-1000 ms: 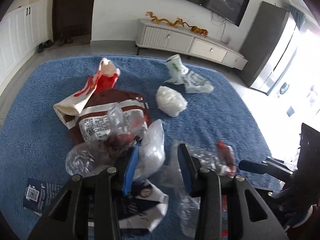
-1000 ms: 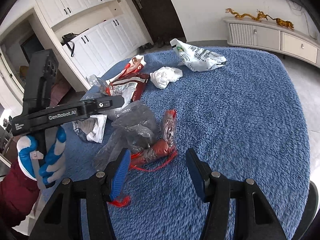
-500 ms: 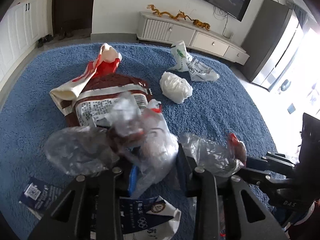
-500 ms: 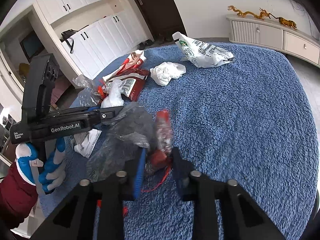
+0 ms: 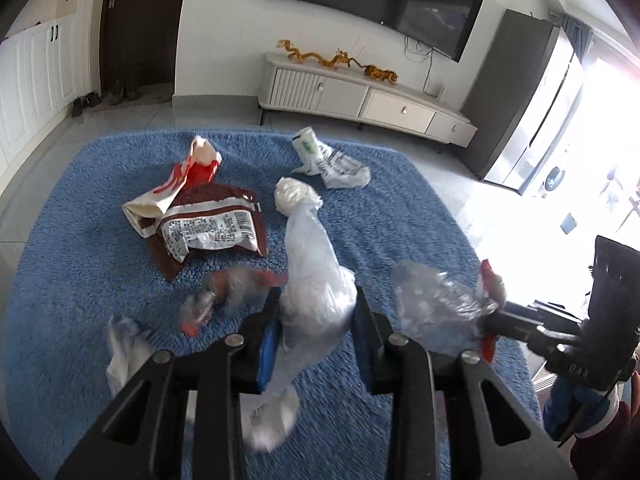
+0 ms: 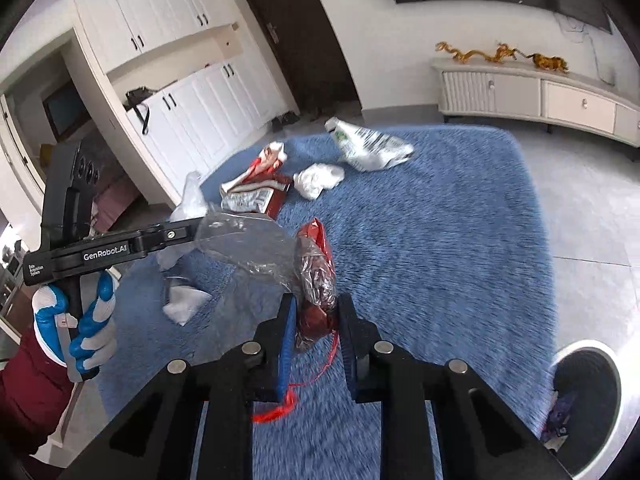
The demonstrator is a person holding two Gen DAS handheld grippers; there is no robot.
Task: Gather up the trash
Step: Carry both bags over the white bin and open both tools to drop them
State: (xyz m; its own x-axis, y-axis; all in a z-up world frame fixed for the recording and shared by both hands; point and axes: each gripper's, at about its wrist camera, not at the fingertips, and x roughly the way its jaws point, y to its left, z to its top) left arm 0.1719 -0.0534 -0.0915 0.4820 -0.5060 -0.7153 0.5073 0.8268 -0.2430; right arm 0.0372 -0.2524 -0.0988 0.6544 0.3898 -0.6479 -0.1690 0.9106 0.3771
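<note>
My left gripper point(image 5: 316, 316) is shut on a crumpled clear plastic bag point(image 5: 312, 264) and holds it above the blue rug point(image 5: 72, 240). My right gripper point(image 6: 316, 316) is shut on a red snack wrapper in clear plastic point(image 6: 316, 272), lifted off the rug point(image 6: 440, 220); a red string hangs from it. That wrapper also shows in the left wrist view point(image 5: 444, 300). On the rug lie a brown and white snack bag point(image 5: 212, 228), a red and white wrapper point(image 5: 192, 172), a white wad point(image 5: 296, 196) and a white printed bag point(image 5: 332, 160).
A round trash bin point(image 6: 584, 392) stands on the floor at the rug's near right corner. More scraps lie near the left gripper: a blurred red and clear wrapper point(image 5: 228, 292) and white paper point(image 5: 124, 348). A white TV cabinet point(image 5: 360, 100) lines the far wall.
Both grippers closed on their trash and lifted it off the rug. The left one now holds only the clear bag; the red-tinted wrapper dropped back to the rug.
</note>
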